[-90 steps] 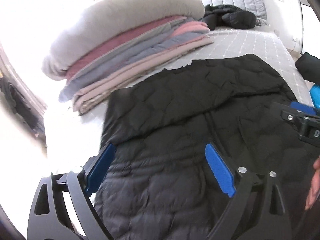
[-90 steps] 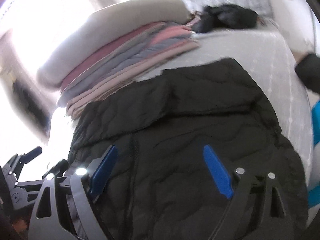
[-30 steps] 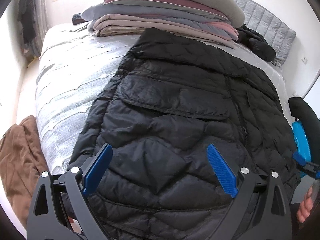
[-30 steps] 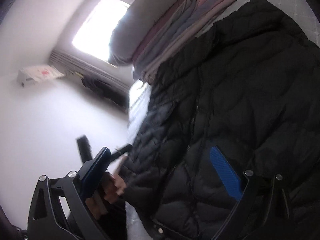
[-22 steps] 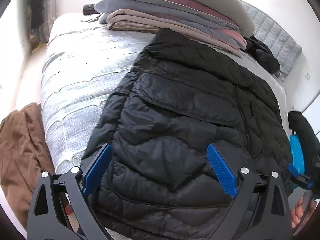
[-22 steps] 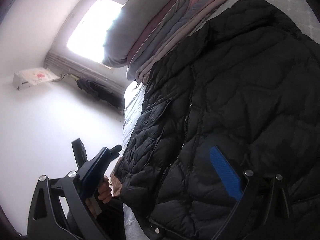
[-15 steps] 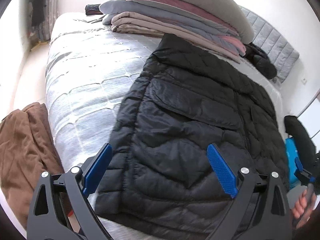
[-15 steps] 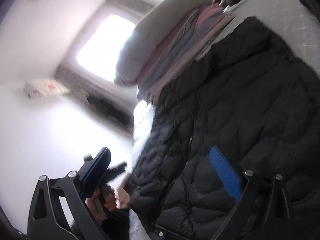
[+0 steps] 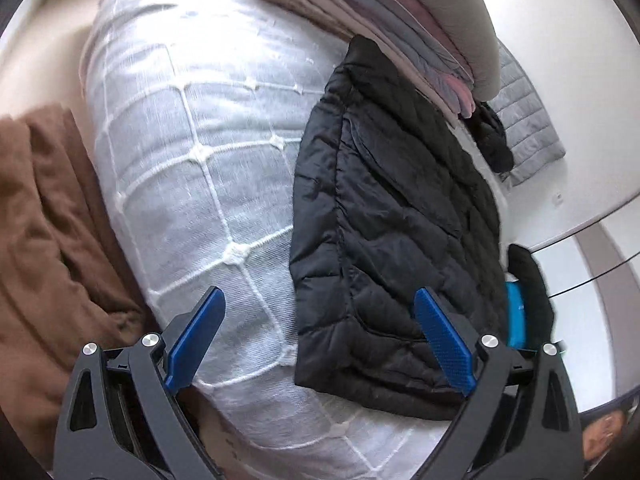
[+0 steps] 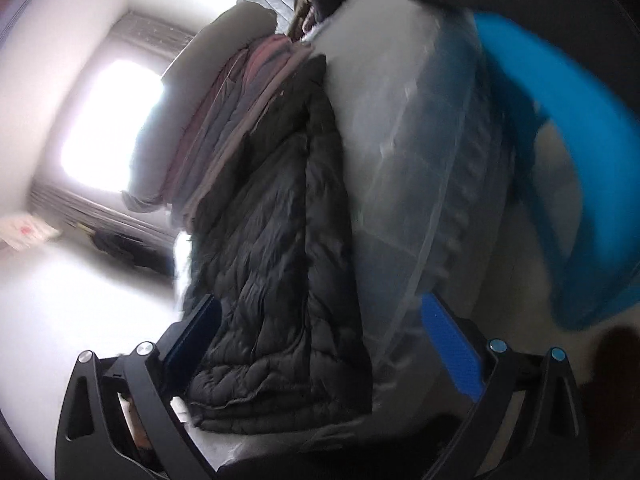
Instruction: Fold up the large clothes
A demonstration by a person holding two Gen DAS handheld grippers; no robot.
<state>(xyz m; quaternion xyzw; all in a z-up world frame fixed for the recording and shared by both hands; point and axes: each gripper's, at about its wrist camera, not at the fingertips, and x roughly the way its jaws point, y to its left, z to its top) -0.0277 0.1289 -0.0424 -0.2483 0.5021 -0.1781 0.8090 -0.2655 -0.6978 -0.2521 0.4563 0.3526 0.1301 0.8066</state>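
A black quilted puffer jacket (image 9: 392,216) lies flat on the bed, its hem near the front edge; it also shows in the right wrist view (image 10: 276,256). My left gripper (image 9: 320,340) is open and empty, above the bed's front edge, with the jacket's hem by its right finger. My right gripper (image 10: 320,344) is open and empty, off the bed's right side, with the jacket's hem between its fingers in view but apart from them.
The bed (image 9: 192,140) has a white-grey quilted cover. A stack of folded blankets (image 9: 404,12) lies behind the jacket. A brown cloth (image 9: 44,232) hangs at the left. A blue-rimmed clear bin (image 10: 560,152) stands right of the bed. A dark garment (image 9: 494,140) lies by the headboard.
Both grippers have pulled back from the jacket and swung outward, the left toward the bed's left side, the right toward the bin. The jacket has stayed flat on the bed.
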